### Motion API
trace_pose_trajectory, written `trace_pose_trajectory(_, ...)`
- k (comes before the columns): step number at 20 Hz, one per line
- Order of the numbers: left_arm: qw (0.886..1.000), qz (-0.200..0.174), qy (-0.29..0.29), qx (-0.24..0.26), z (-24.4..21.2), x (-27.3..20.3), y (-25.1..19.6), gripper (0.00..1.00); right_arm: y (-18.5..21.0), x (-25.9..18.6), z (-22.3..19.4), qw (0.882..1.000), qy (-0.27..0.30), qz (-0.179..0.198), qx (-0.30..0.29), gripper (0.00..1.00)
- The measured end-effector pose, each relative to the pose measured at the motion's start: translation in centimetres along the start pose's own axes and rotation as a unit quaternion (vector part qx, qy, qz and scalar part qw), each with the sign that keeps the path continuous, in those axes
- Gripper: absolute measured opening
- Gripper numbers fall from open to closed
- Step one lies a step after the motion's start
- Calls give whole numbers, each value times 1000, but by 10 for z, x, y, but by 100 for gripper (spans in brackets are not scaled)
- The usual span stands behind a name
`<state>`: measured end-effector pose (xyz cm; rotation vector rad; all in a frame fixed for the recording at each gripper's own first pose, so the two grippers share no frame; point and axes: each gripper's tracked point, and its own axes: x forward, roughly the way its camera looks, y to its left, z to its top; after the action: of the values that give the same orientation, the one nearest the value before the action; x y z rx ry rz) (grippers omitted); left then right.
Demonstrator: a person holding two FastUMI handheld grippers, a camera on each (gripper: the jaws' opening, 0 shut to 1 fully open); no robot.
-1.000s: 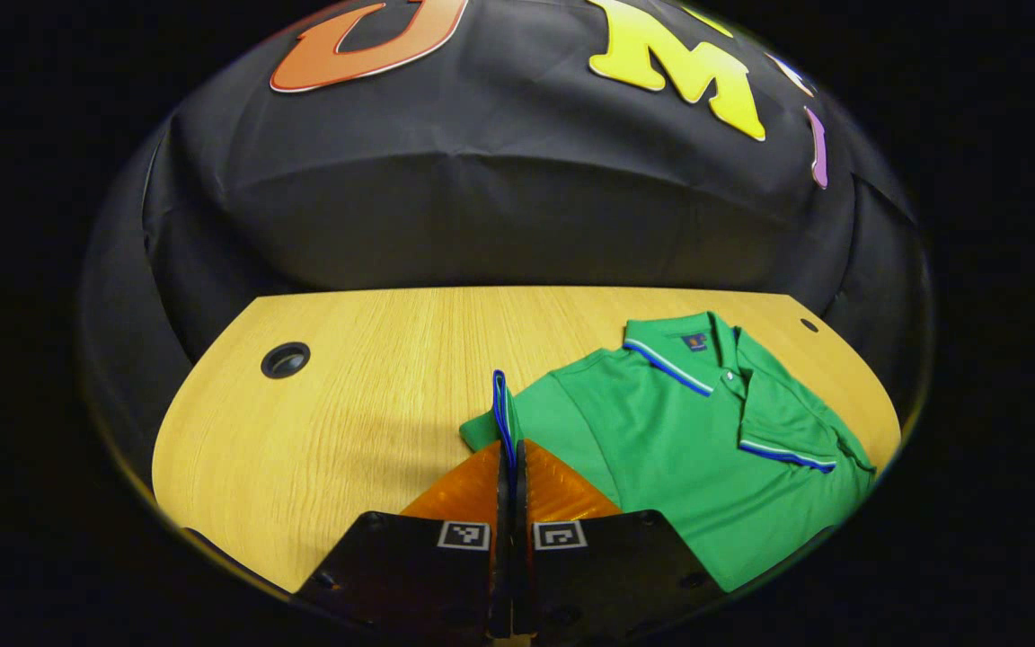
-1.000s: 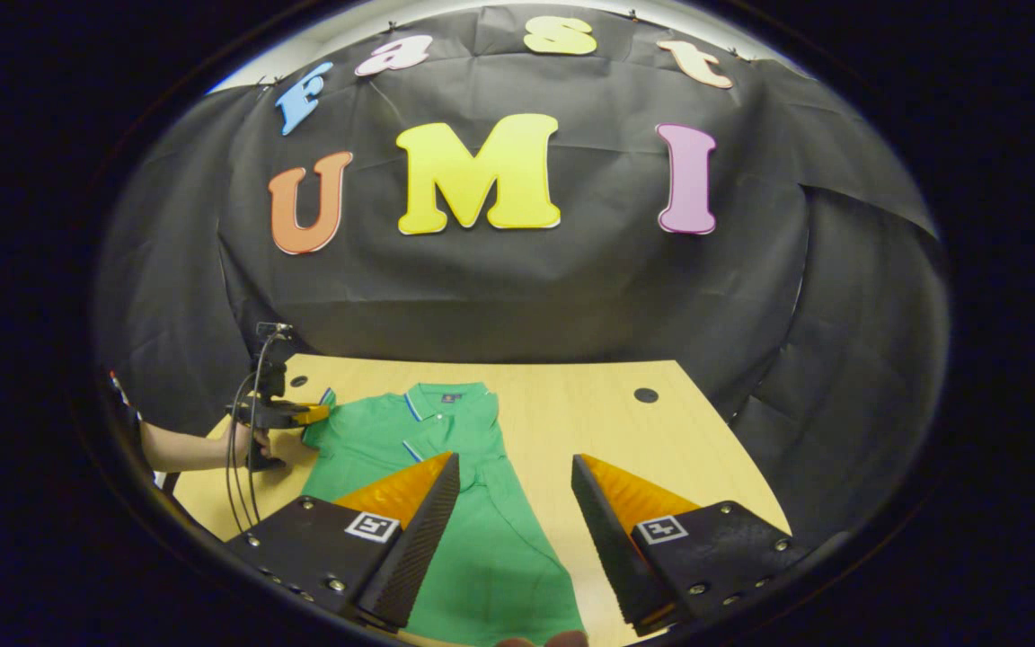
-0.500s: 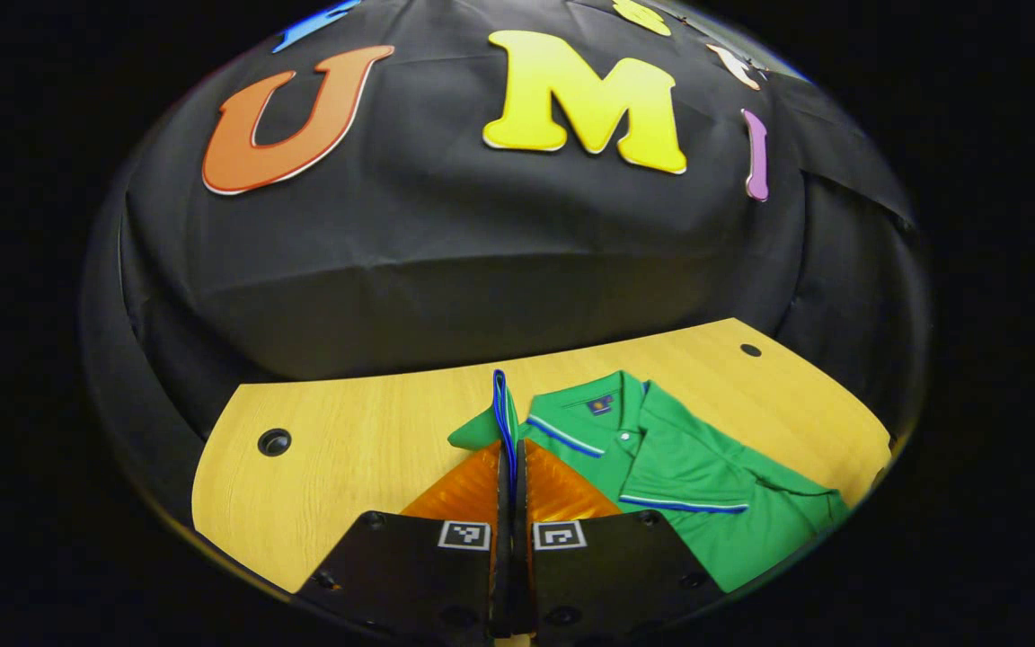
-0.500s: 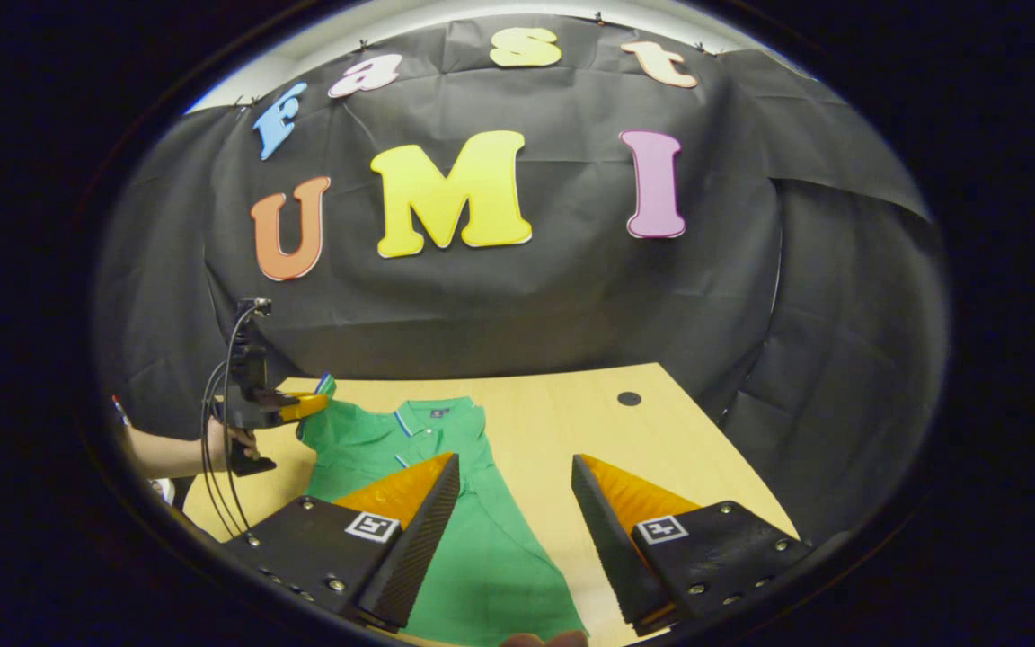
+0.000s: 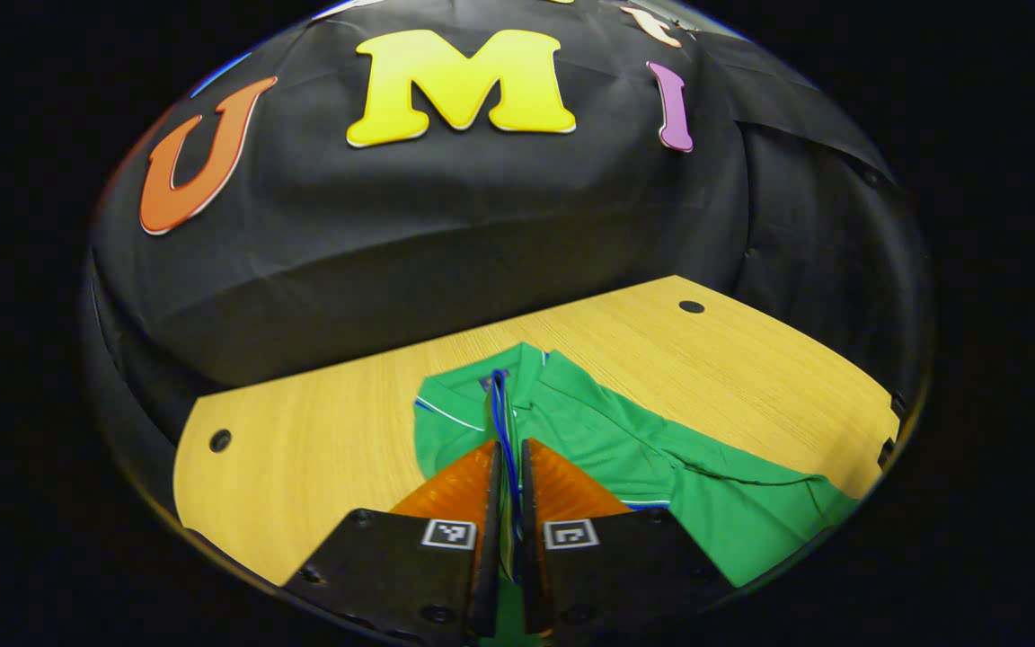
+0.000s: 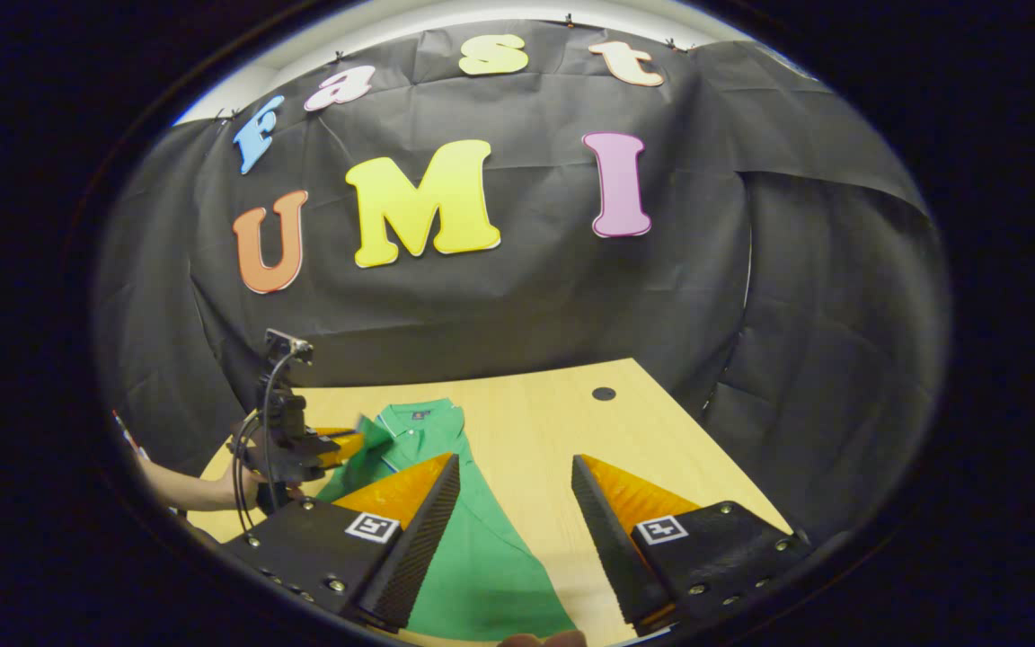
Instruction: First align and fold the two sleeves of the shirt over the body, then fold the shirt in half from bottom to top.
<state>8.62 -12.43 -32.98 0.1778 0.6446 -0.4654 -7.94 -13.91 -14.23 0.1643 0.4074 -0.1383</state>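
A green polo shirt point(image 5: 643, 431) with blue-and-white trim lies collar-away on the wooden table point(image 5: 320, 440). My left gripper point(image 5: 507, 447) is shut on the cuff of one sleeve point(image 5: 500, 395), holding it lifted over the shirt's chest near the collar. In the right gripper view, the left gripper point(image 6: 342, 445) and the hand point(image 6: 243, 485) holding it are at the left, with the sleeve point(image 6: 372, 433) raised over the shirt point(image 6: 482, 557). My right gripper point(image 6: 513, 503) hangs open above the shirt's right edge, with nothing between its fingers. The other sleeve lies folded across the body.
The table has round cable holes point(image 5: 220, 440) point(image 5: 691, 306) near its far corners, one also seen as a hole point(image 6: 604, 394) in the right gripper view. Black cloth walls the booth behind the table. Bare wood lies on both sides of the shirt.
My left gripper has carried the pinched sleeve up and inward over the shirt's body. The right gripper stayed open and barely shifted.
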Motion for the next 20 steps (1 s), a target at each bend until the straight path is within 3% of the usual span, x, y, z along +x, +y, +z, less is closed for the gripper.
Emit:
trace_pose_trajectory(1, 1000, 1, 8, -12, -8, -1, -3, 25, 1, 0, -2, 1000, 2, 2, -5, 81)
trace_pose_trajectory(4, 999, 14, 0, -52, -12, -18, 1, 100, 9, 8, -8, 1000, 11, 13, -24, 81)
trace_pose_trajectory(8, 996, 53, -7, -77, -17, -65, 26, 100, 30, 23, -20, 997, 32, 48, -55, 81)
trace_pose_trajectory(14, 994, 65, 3, -90, -46, -148, 36, 100, 51, 37, -53, 984, 78, 129, -93, 81)
trace_pose_trajectory(20, 990, 14, 93, -102, -135, -213, 10, 100, 12, 31, -129, 961, 173, 151, -155, 81)
